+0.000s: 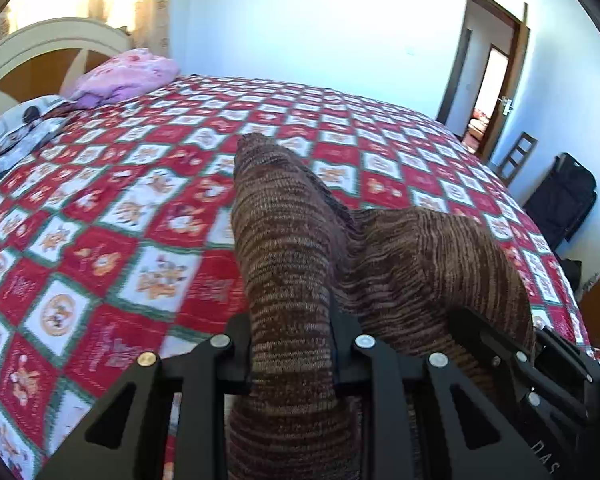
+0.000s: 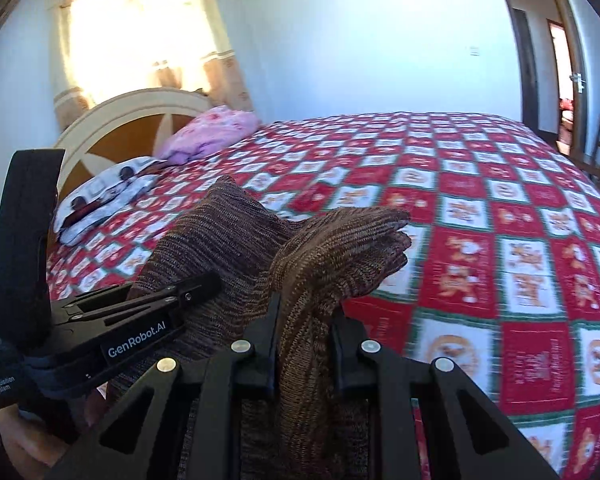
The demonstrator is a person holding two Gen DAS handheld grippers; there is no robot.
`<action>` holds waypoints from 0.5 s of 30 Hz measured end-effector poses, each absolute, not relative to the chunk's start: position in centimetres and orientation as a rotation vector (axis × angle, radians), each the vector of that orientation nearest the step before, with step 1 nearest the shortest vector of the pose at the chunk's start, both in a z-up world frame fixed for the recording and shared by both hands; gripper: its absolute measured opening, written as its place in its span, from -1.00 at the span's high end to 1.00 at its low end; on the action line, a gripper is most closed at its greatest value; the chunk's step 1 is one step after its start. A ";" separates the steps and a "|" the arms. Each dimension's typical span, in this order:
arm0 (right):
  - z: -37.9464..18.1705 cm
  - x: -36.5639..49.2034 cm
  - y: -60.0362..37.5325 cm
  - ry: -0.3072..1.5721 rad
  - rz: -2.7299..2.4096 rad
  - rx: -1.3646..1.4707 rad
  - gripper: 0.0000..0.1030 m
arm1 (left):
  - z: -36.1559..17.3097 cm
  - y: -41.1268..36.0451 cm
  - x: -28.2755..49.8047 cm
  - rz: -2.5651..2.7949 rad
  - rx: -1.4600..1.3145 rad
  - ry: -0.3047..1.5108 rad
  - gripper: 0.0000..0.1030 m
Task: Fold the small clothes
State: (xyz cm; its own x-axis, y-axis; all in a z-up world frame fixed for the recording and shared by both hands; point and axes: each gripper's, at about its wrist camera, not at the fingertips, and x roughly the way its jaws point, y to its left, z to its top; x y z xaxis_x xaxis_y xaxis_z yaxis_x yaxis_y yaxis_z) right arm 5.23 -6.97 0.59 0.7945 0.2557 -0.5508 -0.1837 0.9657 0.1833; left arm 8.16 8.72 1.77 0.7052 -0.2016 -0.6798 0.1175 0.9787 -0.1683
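Brown knitted garment (image 1: pixel 292 248) hangs in the air above the bed (image 1: pixel 100 208), pinched at two places along one edge so that the rest of the cloth drapes below your hands and out of sight. Your left hand-held gripper (image 1: pixel 292 344) has its jaws clamped on a bunched fold of the knit, which rises past the fingers and flops forward. Your right hand-held gripper (image 2: pixel 306 332) is closed on another fold in the same way, with a thick tuft of fabric spilling over to the right of its fingers. In the right wrist view the left tool sits just beside the right one, both wrapped in the same cloth, so you are holding the piece with your hands near each other, not stretched wide.

That grip makes sense as a carry or a fold-over: two close pinch points keep a soft, stretchy knit from sagging into a heap and let you lay one edge down as a straight line. The patterned quilt (image 2: pixel 500 280) ahead is open and flat, a fair place to lay the cloth. Pillows (image 2: pixel 100 196) and a pink bundle (image 2: pixel 212 128) lie well away by the headboard (image 2: pixel 140 116), so they should not interfere.
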 end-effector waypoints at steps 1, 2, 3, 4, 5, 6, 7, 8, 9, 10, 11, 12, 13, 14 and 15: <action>0.4 5.6 -6.3 0.610 0.251 0.125 0.60 | 1.6 9.4 8.3 -0.164 -0.121 0.770 0.49; 0.3 5.9 -5.7 0.611 0.261 0.123 0.60 | 1.5 10.1 8.5 -0.149 -0.124 0.771 0.49; 0.1 6.2 -5.3 0.610 0.268 0.118 0.60 | 1.4 10.7 8.5 -0.137 -0.124 0.770 0.49; -0.1 6.6 -4.6 0.611 0.278 0.113 0.60 | 1.3 11.3 8.6 -0.123 -0.122 0.767 0.49; -0.3 6.8 -4.1 0.611 0.287 0.111 0.60 | 1.2 11.8 8.7 -0.108 -0.120 0.764 0.49; -0.5 7.2 -3.5 0.610 0.299 0.110 0.60 | 1.0 12.2 8.9 -0.097 -0.118 0.761 0.49; -0.7 7.6 -3.0 0.609 0.307 0.106 0.60 | 0.7 12.7 9.3 -0.088 -0.118 0.759 0.49; -0.9 7.9 -2.6 0.607 0.310 0.098 0.61 | 0.5 13.2 9.5 -0.085 -0.122 0.756 0.49; -1.3 8.4 -2.0 0.601 0.311 0.081 0.61 | 0.1 13.6 9.9 -0.081 -0.129 0.754 0.49; -1.5 8.7 -1.6 0.596 0.311 0.070 0.61 | -0.3 14.0 10.2 -0.077 -0.136 0.750 0.49; -1.8 9.1 -1.3 0.592 0.312 0.056 0.61 | -0.7 14.3 10.6 -0.074 -0.141 0.743 0.49; -2.4 9.8 -0.9 0.590 0.313 0.039 0.61 | -1.3 14.6 11.0 -0.070 -0.139 0.732 0.49; -2.9 10.4 -0.8 0.593 0.313 0.023 0.61 | -1.9 14.6 11.4 -0.066 -0.130 0.727 0.49; -3.3 10.9 -0.6 0.597 0.308 0.006 0.61 | -2.5 14.7 11.7 -0.063 -0.123 0.730 0.48; -4.0 11.6 -0.5 0.607 0.299 -0.017 0.61 | -3.3 14.8 12.1 -0.062 -0.123 0.744 0.48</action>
